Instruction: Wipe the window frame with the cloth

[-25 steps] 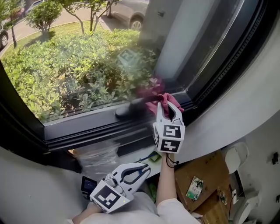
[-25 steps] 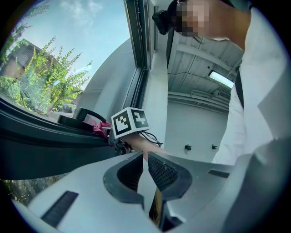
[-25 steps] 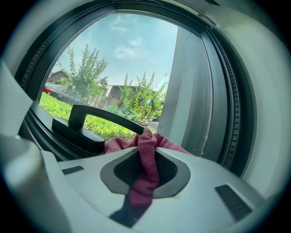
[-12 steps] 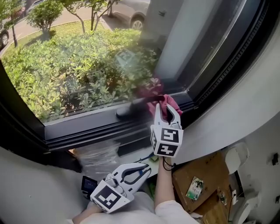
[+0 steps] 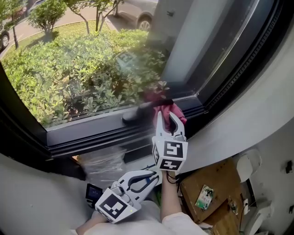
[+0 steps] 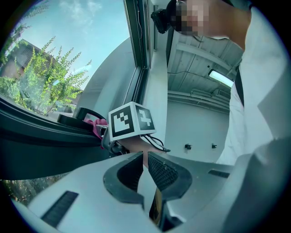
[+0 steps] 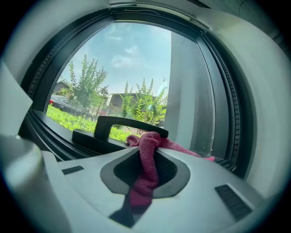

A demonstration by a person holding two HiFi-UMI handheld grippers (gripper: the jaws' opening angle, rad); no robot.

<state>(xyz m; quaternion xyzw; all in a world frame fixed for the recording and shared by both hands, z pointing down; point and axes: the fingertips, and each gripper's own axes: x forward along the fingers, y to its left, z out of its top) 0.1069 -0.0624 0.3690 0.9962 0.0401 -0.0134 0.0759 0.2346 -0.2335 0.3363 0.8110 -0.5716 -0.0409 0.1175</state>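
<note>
Head view looks steeply down on a dark window frame (image 5: 115,133) set in a pale wall (image 5: 257,114). Beyond the glass lie green shrubs (image 5: 69,69) and, at the top edge, part of a parked car (image 5: 138,11).

A black handle (image 5: 140,112) lies along the frame's bottom rail. The pink cloth (image 5: 173,109) is bunched on that rail just right of the handle, near the lower right corner of the frame. It is pinched by the right gripper (image 5: 168,118), and the right gripper view shows a fold of it running down between the jaws.

The left gripper (image 5: 151,178) hangs low, well apart from the frame, its jaws together on nothing. Each gripper's cube bears black-and-white square markers.

Below the frame sits a crumpled clear plastic bag (image 5: 103,160). To its right a brown surface (image 5: 216,179) carries a small green-printed packet (image 5: 203,197) — print too small to read.
</note>
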